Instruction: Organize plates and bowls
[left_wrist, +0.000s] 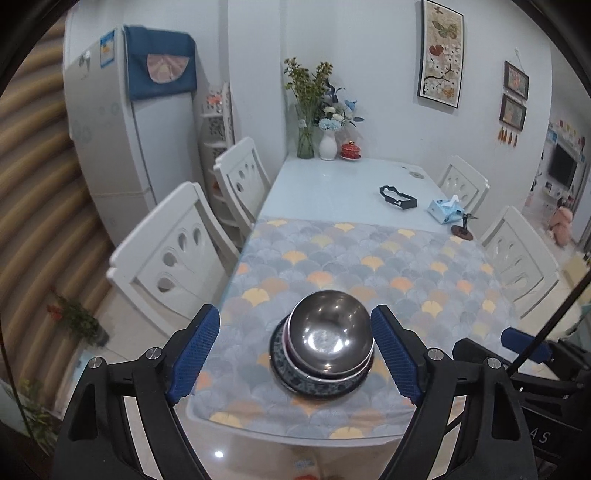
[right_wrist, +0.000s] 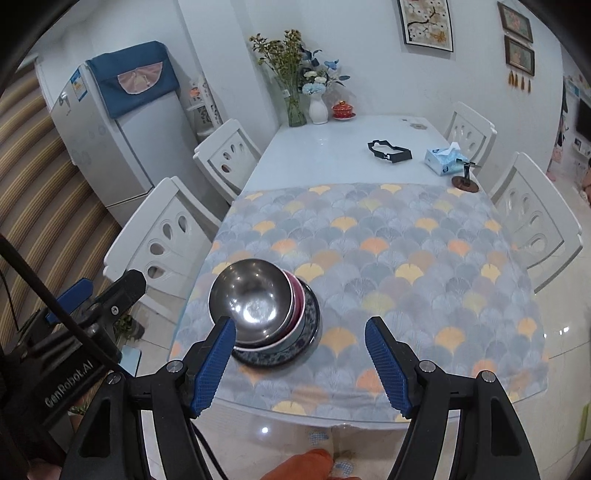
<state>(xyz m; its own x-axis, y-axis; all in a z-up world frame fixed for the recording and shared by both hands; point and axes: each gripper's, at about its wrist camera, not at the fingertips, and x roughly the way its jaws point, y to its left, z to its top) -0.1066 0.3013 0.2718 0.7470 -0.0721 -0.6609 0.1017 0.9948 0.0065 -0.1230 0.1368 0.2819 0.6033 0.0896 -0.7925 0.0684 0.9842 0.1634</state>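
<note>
Steel bowl (left_wrist: 330, 328) tops the stack, nested in a pink-rimmed bowl (right_wrist: 300, 306) on a blue patterned plate (left_wrist: 295, 384), near the cloth's (left_wrist: 406, 266) front-left corner. Left gripper (left_wrist: 295, 350) and right gripper (right_wrist: 301, 363) both gape wide, gripping nothing.

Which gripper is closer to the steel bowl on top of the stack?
Left. The left gripper hangs open, its fingers either side of the steel bowl; the right gripper, also open, sits off to the bowl's right.
</note>
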